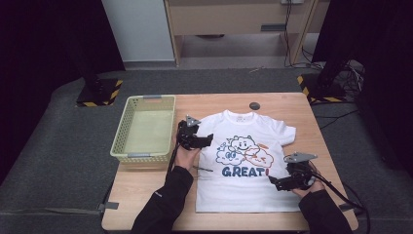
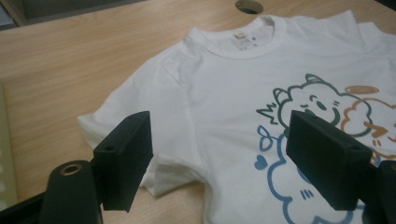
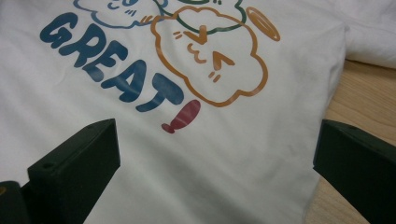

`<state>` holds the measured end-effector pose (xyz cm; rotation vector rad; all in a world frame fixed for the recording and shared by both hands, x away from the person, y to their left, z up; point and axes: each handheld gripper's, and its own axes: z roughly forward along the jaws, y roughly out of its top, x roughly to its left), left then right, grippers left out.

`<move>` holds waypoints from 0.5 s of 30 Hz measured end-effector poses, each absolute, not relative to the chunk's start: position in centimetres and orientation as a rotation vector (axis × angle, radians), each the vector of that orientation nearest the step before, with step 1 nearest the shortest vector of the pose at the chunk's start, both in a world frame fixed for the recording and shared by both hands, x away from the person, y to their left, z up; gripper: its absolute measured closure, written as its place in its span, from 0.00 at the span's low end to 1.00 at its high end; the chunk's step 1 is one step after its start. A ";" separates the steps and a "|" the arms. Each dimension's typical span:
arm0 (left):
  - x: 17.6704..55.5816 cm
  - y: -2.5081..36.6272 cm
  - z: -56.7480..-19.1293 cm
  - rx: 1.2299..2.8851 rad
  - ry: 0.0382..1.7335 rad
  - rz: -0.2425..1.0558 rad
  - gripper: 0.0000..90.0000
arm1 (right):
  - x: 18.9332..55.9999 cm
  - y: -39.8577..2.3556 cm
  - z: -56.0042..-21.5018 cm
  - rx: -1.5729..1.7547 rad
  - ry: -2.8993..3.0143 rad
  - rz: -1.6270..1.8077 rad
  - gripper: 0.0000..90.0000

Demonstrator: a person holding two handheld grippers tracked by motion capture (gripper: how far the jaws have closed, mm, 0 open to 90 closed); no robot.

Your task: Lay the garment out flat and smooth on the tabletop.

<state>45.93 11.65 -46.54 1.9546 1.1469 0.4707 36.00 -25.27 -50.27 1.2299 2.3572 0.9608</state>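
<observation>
Fingers of the left gripper and right gripper are spread apart, nothing gripped, above the white T-shirt laid flat on the table.

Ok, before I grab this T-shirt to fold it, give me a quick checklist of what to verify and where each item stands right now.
1. T-shirt lies flat, print up, on the table: ok.
2. Left gripper open, nothing between its jaws, above the shirt's sleeve: ok.
3. Right gripper open over the shirt's side edge near the print: ok.
4. Sleeve flat: not ok, its edge is slightly bunched in the left gripper view.
5. Basket stands apart from the shirt: ok.
6. Hem straight along the table's near edge: cannot tell, the forearms cover part of it.
</observation>
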 end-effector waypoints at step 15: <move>43.0 11.1 -47.0 2.011 1.093 0.435 0.22 | 36.2 -26.5 -50.4 1.281 2.324 0.955 0.01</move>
